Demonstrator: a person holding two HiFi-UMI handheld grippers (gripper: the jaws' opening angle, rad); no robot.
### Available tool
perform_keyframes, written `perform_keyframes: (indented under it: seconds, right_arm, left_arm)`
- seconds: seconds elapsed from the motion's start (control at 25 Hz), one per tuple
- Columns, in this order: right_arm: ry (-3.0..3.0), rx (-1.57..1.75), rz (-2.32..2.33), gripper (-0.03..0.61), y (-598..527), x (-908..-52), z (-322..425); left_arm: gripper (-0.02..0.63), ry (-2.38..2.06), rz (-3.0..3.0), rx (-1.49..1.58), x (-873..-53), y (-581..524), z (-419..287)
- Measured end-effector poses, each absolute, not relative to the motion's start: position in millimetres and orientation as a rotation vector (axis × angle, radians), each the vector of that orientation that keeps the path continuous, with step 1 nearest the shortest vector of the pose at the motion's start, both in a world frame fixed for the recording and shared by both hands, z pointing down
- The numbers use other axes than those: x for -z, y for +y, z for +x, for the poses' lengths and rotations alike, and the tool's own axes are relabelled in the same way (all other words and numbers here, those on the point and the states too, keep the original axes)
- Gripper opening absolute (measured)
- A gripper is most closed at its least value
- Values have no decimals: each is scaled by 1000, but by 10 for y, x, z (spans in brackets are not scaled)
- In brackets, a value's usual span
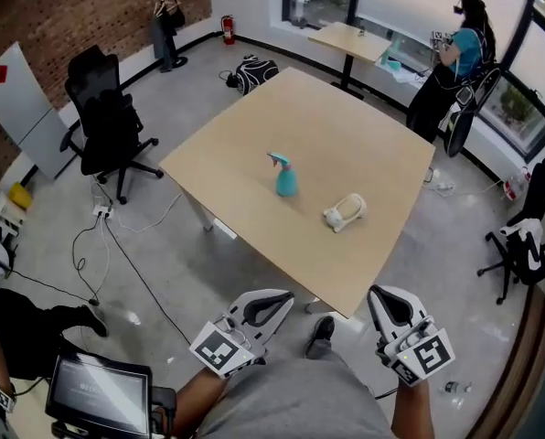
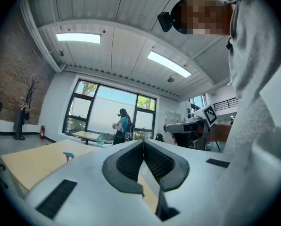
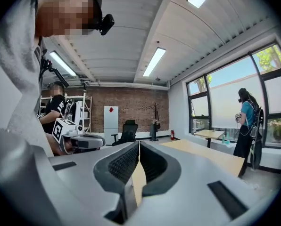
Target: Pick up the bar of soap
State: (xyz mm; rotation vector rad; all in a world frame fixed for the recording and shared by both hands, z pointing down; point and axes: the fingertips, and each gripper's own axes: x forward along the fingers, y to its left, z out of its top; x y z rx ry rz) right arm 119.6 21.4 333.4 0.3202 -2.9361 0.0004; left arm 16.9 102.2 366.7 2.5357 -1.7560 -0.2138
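Observation:
A cream-white rounded bar of soap lies on the light wooden table, right of its middle. A teal spray bottle stands just to its left and shows small in the left gripper view. Both grippers hang off the table's near edge, well short of the soap. My left gripper is shut with nothing between its jaws. My right gripper is shut and empty too. Each gripper view looks level across the tabletop, and the soap is not visible in either.
A black office chair stands left of the table, with cables on the floor beside it. A person stands at the far window by a small table. Another chair is at the right. A screen sits at lower left.

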Motion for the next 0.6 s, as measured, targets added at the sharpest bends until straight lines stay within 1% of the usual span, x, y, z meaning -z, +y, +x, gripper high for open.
perform_keyframes:
  seconds: [0.24,0.4,0.6]
  right_arm:
    - [-2963,2,174,6,-559,-3252,940]
    - [-2978,3,123,6,-1151,-3305,949]
    - [-2982,-18,60,6,-1744,-3439,978]
  left_arm:
    - [5,-1837,2495,160,-3562,175,27]
    - [6,-1904,2456,158,-3493,-338,-7]
    - [5,-1919,2389,120,-3640,-837,121]
